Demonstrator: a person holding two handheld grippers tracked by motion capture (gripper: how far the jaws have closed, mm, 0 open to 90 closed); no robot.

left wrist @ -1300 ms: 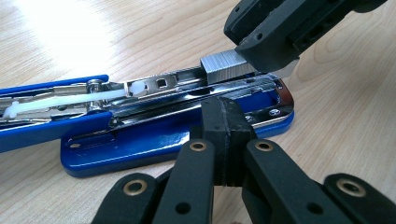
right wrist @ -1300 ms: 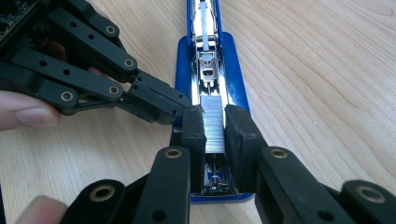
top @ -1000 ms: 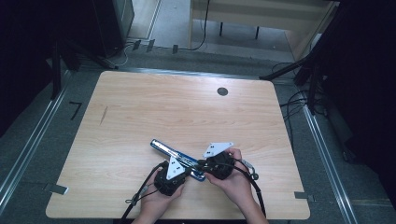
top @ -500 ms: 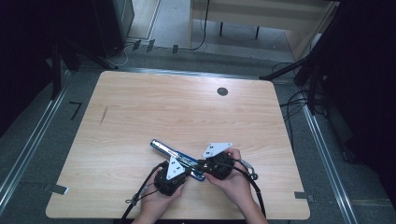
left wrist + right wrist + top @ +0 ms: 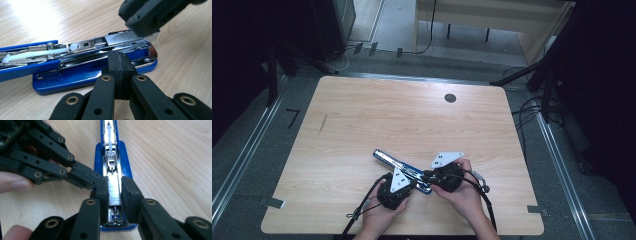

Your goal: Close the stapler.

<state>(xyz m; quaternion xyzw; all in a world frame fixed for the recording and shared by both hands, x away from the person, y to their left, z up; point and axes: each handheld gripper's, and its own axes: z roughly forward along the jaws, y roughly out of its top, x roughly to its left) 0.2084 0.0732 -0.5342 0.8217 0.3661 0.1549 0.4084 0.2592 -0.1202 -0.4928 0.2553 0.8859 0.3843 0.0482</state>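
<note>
Blue stapler (image 5: 402, 171) lies opened out flat on the table (image 5: 377, 120), near the front edge, roughly mid-width, running diagonally from front-right toward back-left. Top arm is swung back so the metal staple channel faces up; base (image 5: 75, 75) sits flat on the wood.

L gripper (image 5: 396, 189) comes in from the front edge, held by the person's left hand (image 5: 379, 217). In the left gripper view its jaws are pressed fully together w/ nothing between them, the closed tip (image 5: 119, 65) resting against the side of the stapler base, just below the channel. In the right gripper view it reaches in from the left and its tip meets the stapler's edge.

R gripper (image 5: 447, 177), in the right hand (image 5: 464, 192), sits at the stapler's front-right end. Right gripper view: jaws narrow, one pad (image 5: 102, 192) on each side of the metal channel, gripping a strip of staples (image 5: 114, 191) that lies in the channel near the front end. Jaws have just been closing a little more on the strip. In the left gripper view the R gripper's tip comes down from the top onto the staples (image 5: 122, 38) at the channel's end.

White plastic pusher (image 5: 37, 53) w/ its spring rod lies further back along the opened arm, away from both grippers.

Small dark round hole (image 5: 450, 98) near the back edge, right of centre, well apart from the work. Cables trail off the front edge from both grippers.
</note>
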